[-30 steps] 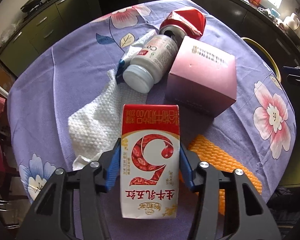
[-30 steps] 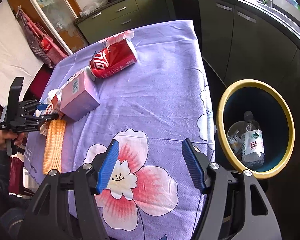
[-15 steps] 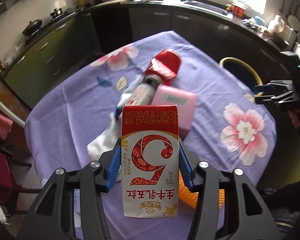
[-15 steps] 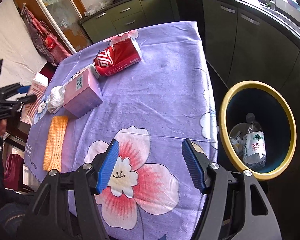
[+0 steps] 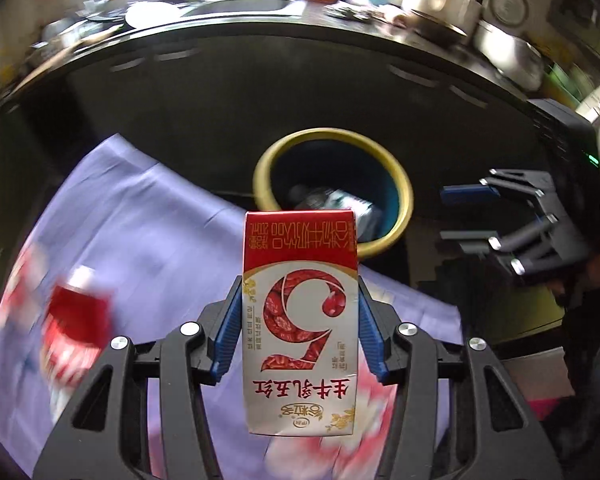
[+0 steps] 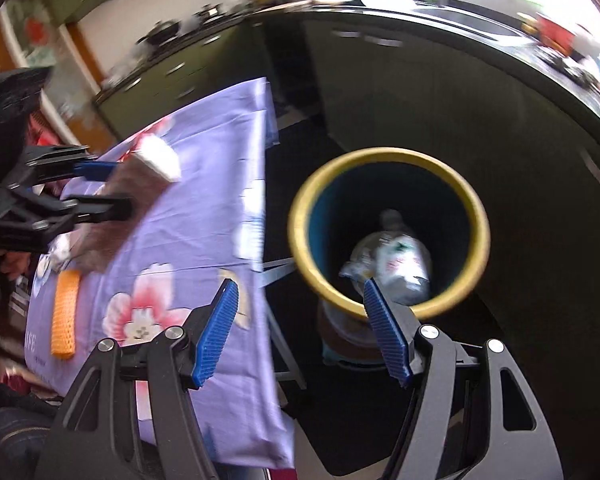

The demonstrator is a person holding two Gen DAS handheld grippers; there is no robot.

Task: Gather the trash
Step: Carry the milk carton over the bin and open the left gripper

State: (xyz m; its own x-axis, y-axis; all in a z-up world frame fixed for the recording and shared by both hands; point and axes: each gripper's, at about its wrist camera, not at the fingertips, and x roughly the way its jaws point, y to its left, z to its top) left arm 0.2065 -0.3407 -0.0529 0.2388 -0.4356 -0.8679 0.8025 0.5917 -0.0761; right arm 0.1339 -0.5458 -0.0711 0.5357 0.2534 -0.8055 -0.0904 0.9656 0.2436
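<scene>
My left gripper (image 5: 299, 292) is shut on a red and white milk carton (image 5: 300, 320), held upright above the table's edge. Beyond the carton, on the floor, stands the yellow-rimmed bin (image 5: 328, 135). In the right wrist view the same carton (image 6: 136, 196) is a blur in the left gripper (image 6: 120, 186) over the purple cloth. My right gripper (image 6: 300, 328) is open and holds nothing. It hangs over the gap between the table edge and the bin (image 6: 388, 155). It also shows from the left wrist, at the right (image 5: 446, 215).
A plastic bottle (image 6: 396, 264) and crumpled wrap lie in the bin. A red can (image 5: 76, 324), blurred, and an orange foam net (image 6: 65, 312) lie on the flowered tablecloth (image 6: 204, 208). Dark kitchen cabinets (image 5: 300, 92) curve behind the bin.
The left gripper has swung with the carton away from the trash pile to face the bin. The right gripper has turned too, bringing the bin near the middle of its view.
</scene>
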